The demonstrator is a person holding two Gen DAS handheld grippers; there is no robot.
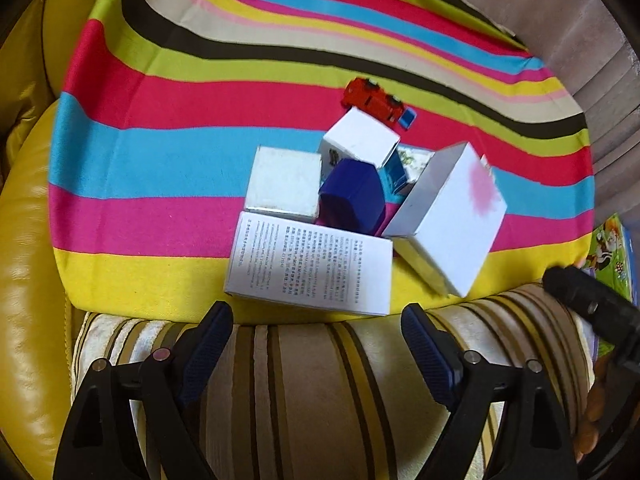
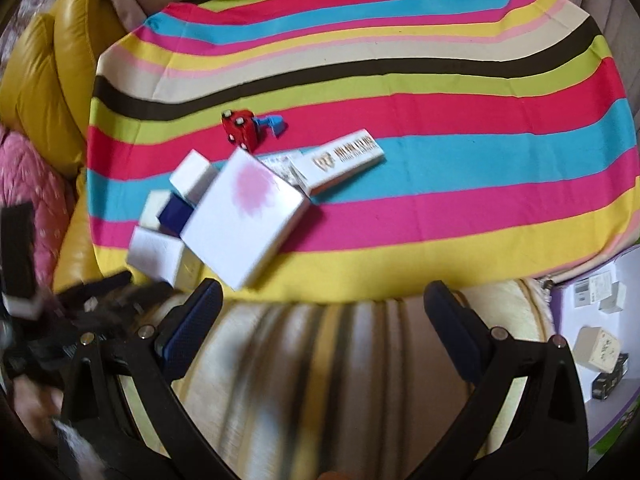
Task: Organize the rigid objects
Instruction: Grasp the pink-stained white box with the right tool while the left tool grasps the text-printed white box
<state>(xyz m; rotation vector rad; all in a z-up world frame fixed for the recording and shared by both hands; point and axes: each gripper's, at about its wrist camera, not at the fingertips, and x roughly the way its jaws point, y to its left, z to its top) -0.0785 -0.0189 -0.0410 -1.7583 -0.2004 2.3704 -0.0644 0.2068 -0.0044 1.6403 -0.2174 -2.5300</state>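
Note:
A pile of boxes lies on a striped cloth. In the left wrist view a white box with printed text lies nearest, with a white box, a dark blue box, a small white box and a large white box with a pink blotch behind it. A red toy car and a blue piece lie beyond. My left gripper is open and empty, just short of the text box. My right gripper is open and empty, before the blotched box. A long box and the car show there too.
A yellow leather sofa borders the cloth on the left. A striped cushion lies under both grippers. A box holding several small boxes stands at the right. The other gripper shows at the edges.

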